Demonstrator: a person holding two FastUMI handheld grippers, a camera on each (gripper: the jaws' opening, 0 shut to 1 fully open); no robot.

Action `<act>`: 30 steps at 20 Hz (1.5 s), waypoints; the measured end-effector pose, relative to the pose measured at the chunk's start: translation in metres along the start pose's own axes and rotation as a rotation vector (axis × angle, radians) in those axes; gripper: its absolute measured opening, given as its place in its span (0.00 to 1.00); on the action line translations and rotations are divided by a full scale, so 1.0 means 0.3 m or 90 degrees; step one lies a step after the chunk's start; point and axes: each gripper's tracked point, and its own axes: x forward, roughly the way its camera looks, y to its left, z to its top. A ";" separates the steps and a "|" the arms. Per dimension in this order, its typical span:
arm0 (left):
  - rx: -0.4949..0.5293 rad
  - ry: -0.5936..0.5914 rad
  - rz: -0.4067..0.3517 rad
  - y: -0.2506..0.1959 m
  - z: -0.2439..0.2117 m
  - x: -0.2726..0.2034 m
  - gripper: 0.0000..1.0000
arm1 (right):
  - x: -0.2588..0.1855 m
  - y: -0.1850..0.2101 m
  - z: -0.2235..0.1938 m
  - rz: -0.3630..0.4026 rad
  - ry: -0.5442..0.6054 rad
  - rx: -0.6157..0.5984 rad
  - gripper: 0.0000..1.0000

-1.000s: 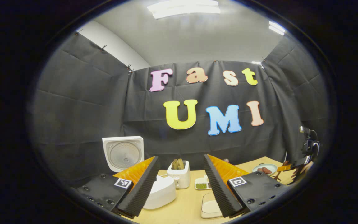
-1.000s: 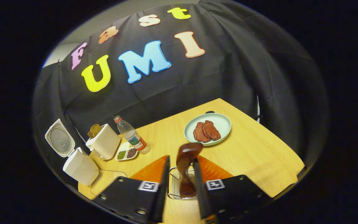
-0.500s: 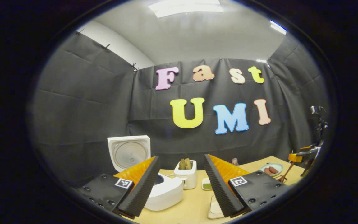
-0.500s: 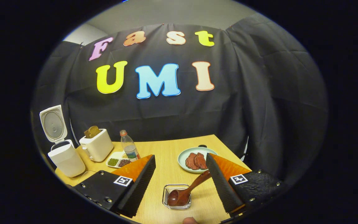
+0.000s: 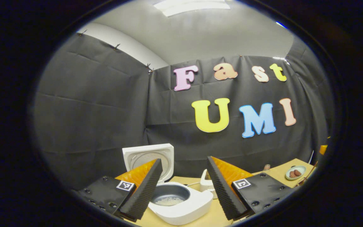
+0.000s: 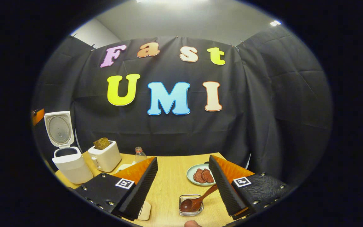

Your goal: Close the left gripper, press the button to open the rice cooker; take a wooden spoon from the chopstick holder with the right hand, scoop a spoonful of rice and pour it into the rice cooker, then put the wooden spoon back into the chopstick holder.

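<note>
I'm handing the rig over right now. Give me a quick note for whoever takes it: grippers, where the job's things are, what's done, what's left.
Left gripper: open, holding nothing, hovering over the rice cooker.
Right gripper: open, holding nothing, above the chopstick holder.
Rice cooker: lid up, a little rice in the pot.
Wooden spoon: bowl down in the chopstick holder, handle leaning toward the right gripper's finger.
Done: cooker opened, rice poured in, spoon back in the holder.
Left: nothing that I can see; back both grippers away.
</note>
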 end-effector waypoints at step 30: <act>0.000 0.066 0.109 0.604 -0.178 0.977 0.94 | -0.229 0.114 -0.038 -0.167 -0.008 -0.008 0.99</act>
